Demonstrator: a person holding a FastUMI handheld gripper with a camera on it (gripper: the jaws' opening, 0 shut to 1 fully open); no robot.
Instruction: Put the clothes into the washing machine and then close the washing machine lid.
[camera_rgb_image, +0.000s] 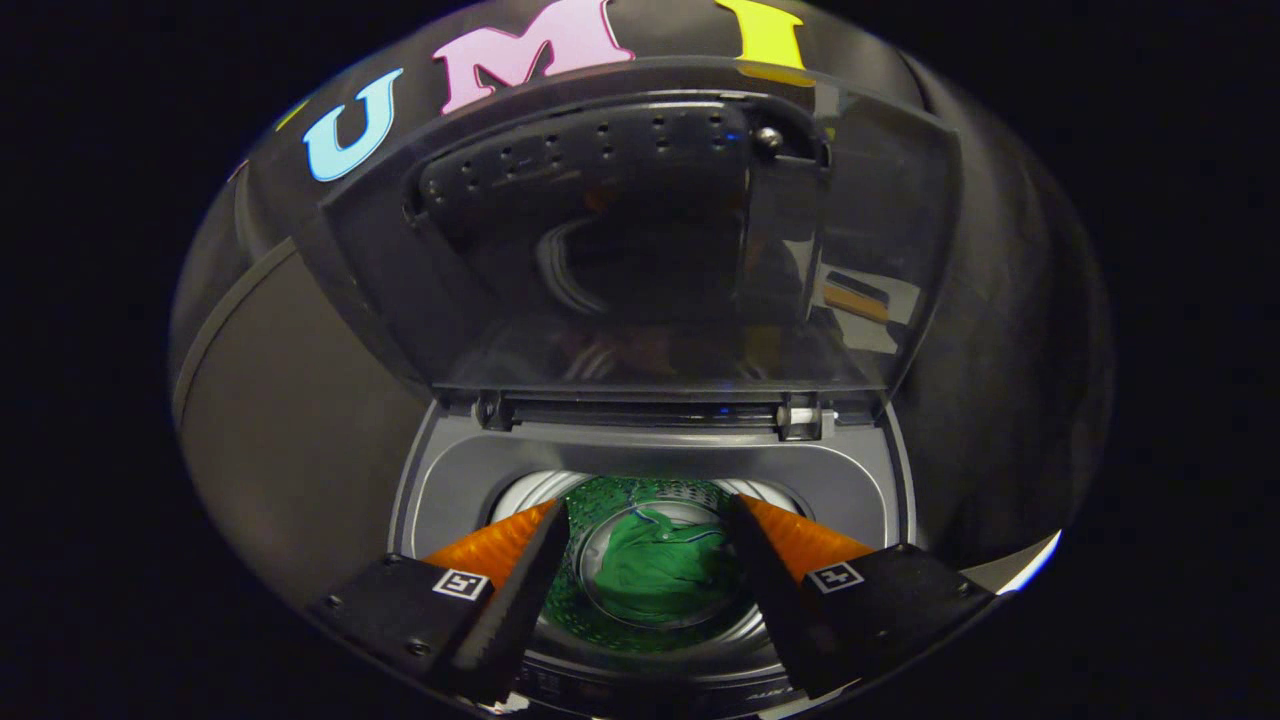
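Below, tool (645, 510) wide and empty over green garment (655, 572) in washer drum (600, 615), lid (640, 230) upright.

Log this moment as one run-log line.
garment: green, in drum | lid: up | gripper: fingers open, empty, above drum | left: shut lid

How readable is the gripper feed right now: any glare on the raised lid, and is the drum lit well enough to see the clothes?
Gripper view: the raised lid is glossy and carries dim reflections, so what lies behind it is murky. The drum is lit; the green garment reads sharply between the open gripper fingers. Fisheye bends the lid's edges, and the surroundings fall into dark.
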